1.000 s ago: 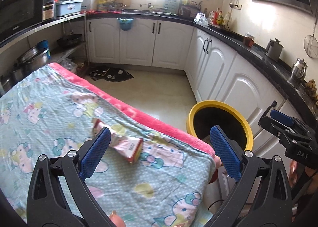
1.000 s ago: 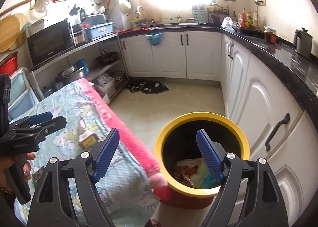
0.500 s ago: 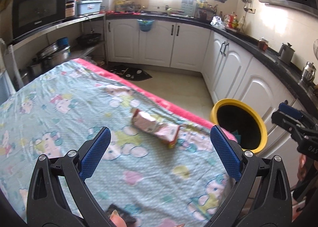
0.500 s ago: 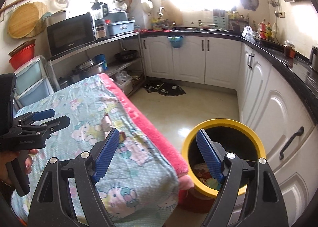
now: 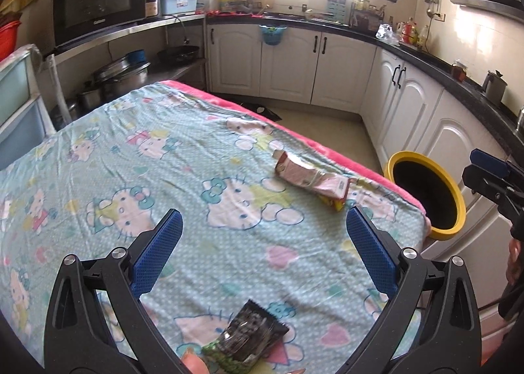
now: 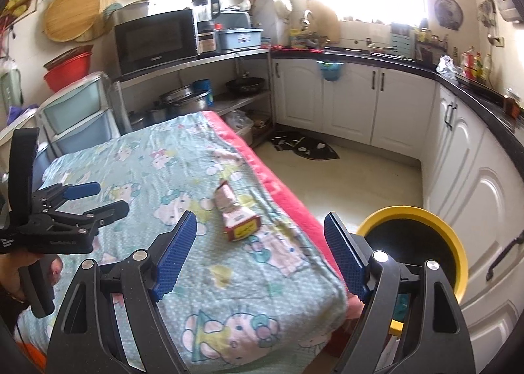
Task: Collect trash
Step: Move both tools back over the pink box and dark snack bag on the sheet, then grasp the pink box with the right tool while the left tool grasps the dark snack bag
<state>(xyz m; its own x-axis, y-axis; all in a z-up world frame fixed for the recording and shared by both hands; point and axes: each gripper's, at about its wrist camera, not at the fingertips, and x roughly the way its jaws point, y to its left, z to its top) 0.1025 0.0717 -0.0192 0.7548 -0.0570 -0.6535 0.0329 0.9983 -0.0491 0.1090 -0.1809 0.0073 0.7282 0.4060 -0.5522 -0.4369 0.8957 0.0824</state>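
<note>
A crumpled pink carton (image 5: 311,181) lies on the cartoon-print cloth of the table (image 5: 147,151) near its right edge; it also shows in the right wrist view (image 6: 236,214). A dark snack wrapper (image 5: 247,338) lies at the near edge, below my left gripper (image 5: 263,252), which is open and empty above the cloth. My right gripper (image 6: 260,252) is open and empty, hovering over the table's corner, with the carton just beyond it. The yellow-rimmed bin (image 5: 429,198) stands on the floor right of the table and shows in the right wrist view (image 6: 422,243).
White cabinets (image 5: 294,66) with a dark counter run along the back and right. A shelf with a microwave (image 5: 98,3) and pots stands at the left. A dark mat (image 6: 303,146) lies on the floor. Plastic drawers (image 6: 78,125) stand behind the table.
Both grippers have pulled back and up from the bin toward the table. The carton now lies farther off, and the dark wrapper has come into the left view. Both stay open.
</note>
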